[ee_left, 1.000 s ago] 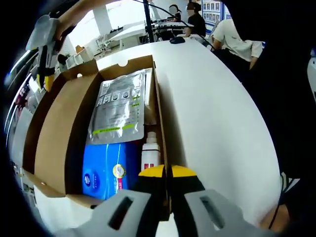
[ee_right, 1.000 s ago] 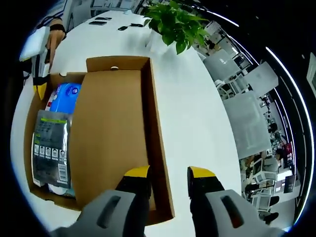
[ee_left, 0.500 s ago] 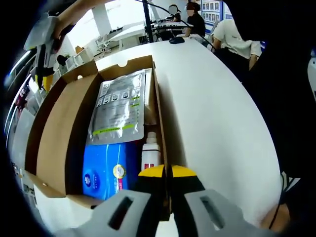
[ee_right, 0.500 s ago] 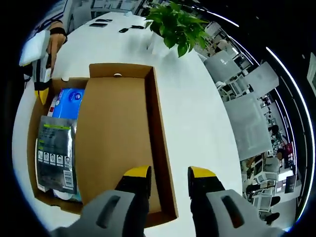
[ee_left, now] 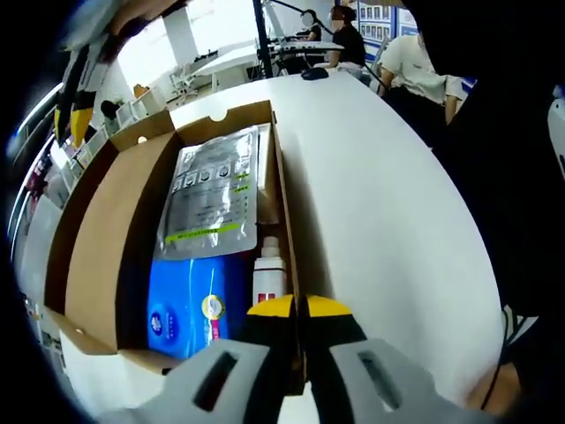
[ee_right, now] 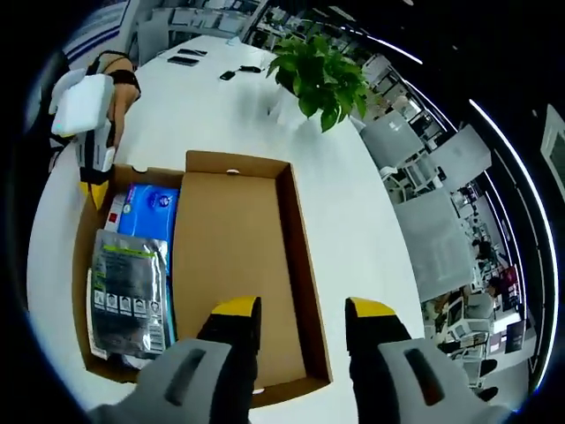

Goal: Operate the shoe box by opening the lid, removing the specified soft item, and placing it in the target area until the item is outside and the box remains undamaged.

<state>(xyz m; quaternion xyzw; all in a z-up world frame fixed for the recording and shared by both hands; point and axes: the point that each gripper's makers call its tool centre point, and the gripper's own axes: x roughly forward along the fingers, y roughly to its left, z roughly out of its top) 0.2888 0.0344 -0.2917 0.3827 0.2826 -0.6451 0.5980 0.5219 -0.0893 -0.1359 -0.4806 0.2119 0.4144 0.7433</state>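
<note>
The cardboard shoe box (ee_left: 284, 221) stands open on the white table, its lid (ee_right: 234, 265) folded flat beside it. Inside lie a grey foil pouch (ee_left: 212, 190), a blue soft pack (ee_left: 190, 305) and a small white bottle (ee_left: 269, 276). My left gripper (ee_left: 300, 309) is shut on the box's right side wall near its near corner. In the right gripper view the left gripper (ee_right: 94, 190) sits at the box's far end, with the pouch (ee_right: 128, 287) and the blue pack (ee_right: 150, 208) next to it. My right gripper (ee_right: 305, 311) is open above the lid, holding nothing; its yellow tips (ee_left: 75, 119) hang off the box's far left.
A potted plant (ee_right: 322, 71) stands on the table (ee_left: 380, 203) beyond the box, with phones (ee_right: 185, 60) further back. People (ee_left: 415, 62) sit at the table's far right edge. Office chairs (ee_right: 424, 168) stand beside the table.
My right gripper has lifted up and away from the lid, so its view takes in more of the box. The left gripper and the box have stayed put.
</note>
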